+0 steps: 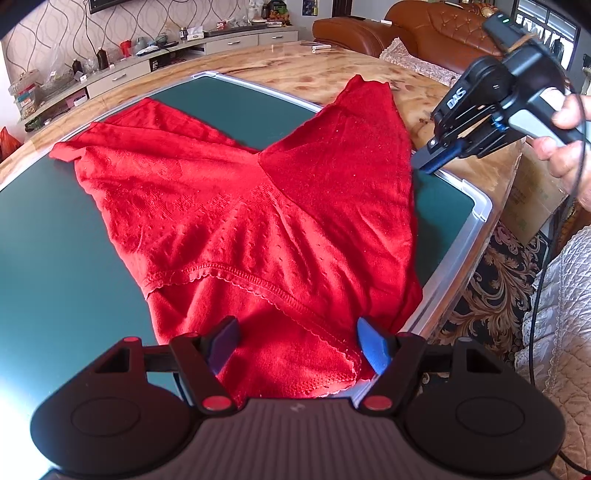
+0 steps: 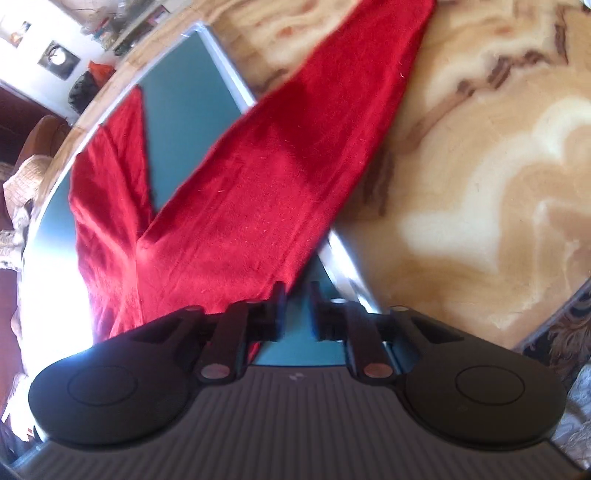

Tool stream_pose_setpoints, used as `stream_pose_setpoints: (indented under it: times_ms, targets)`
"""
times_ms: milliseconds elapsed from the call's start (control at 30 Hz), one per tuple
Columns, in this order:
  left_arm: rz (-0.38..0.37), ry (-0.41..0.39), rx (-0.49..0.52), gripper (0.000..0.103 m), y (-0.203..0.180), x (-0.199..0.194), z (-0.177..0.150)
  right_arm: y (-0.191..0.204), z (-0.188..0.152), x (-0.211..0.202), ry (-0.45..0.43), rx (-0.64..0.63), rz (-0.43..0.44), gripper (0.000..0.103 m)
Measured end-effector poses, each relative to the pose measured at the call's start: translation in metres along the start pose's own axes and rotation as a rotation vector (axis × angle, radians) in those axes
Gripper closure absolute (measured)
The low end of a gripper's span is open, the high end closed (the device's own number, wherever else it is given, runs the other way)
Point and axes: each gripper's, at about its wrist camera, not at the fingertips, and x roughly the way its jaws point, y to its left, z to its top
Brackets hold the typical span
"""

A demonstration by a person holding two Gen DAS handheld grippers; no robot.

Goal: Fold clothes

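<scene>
Red knit trousers (image 1: 258,206) lie spread on a green mat (image 1: 44,236), waistband toward me, two legs splayed in a V. The right leg (image 2: 258,184) runs off the mat onto the marble table. My left gripper (image 1: 297,345) is open, its blue fingers straddling the waistband edge at the mat's near corner. My right gripper (image 2: 297,308) is open with a narrow gap, just above the mat beside the right leg's edge. It also shows in the left wrist view (image 1: 430,160), hovering at the leg's right side.
The mat has a silver frame (image 1: 458,258) and rests on a brown marble table (image 2: 480,147). Behind are a leather sofa (image 1: 424,29) and a cluttered TV cabinet (image 1: 147,62). A patterned carpet (image 1: 491,280) and a cardboard box (image 1: 535,199) lie to the right.
</scene>
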Motion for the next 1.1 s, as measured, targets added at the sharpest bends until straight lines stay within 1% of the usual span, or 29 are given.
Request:
stream_pose_setpoints:
  times_ms: [67,133,200,300,333,400,433,467,500,667,733,867,933,1067,1100]
  targets:
    - [0.003,0.002,0.001,0.027,-0.001,0.000,0.000,0.010,-0.011,-0.004,0.033,-0.023,0.068,0.081]
    - [0.006,0.005,-0.003,0.027,-0.001,0.000,0.001,0.019,-0.024,-0.001,0.095,-0.026,0.136,0.081]
    - [0.009,0.006,-0.008,0.027,-0.002,0.000,0.001,0.026,-0.036,0.008,0.157,-0.008,0.181,0.081]
    - [0.012,0.008,-0.011,0.027,-0.003,-0.001,0.000,0.028,-0.047,0.019,0.190,0.025,0.192,0.081]
    - [0.012,0.008,-0.012,0.027,-0.003,-0.001,0.000,0.026,-0.049,0.022,0.196,0.043,0.207,0.081]
    - [0.011,0.010,-0.013,0.027,-0.003,-0.003,-0.001,0.025,-0.052,0.024,0.193,0.064,0.213,0.081]
    - [0.010,0.009,-0.014,0.027,-0.003,-0.003,-0.002,0.025,-0.054,0.023,0.179,0.057,0.210,0.083]
    - [0.009,0.008,-0.014,0.027,-0.003,-0.003,-0.002,0.026,-0.055,0.021,0.166,0.051,0.206,0.094]
    - [0.009,0.008,-0.013,0.027,-0.003,-0.003,-0.002,0.027,-0.056,0.018,0.154,0.039,0.201,0.101]
    - [0.008,0.012,-0.012,0.027,-0.003,-0.005,-0.004,0.033,-0.066,-0.002,0.102,-0.022,0.192,0.101]
    - [0.005,0.016,-0.009,0.027,-0.003,-0.006,-0.005,0.033,-0.068,-0.008,0.102,-0.022,0.187,0.101]
    - [-0.003,0.027,-0.004,0.027,-0.003,-0.009,-0.005,0.028,-0.071,0.002,0.125,-0.021,0.109,0.101]
    - [-0.006,0.032,-0.004,0.027,-0.002,-0.012,-0.004,0.027,-0.071,0.011,0.143,-0.014,0.114,0.101]
    - [0.009,-0.004,-0.020,0.027,0.002,-0.017,0.004,0.031,-0.069,0.009,0.152,-0.042,0.088,0.101]
    - [0.013,-0.011,-0.033,0.027,0.004,-0.016,0.006,0.032,-0.067,0.008,0.153,-0.046,0.068,0.100]
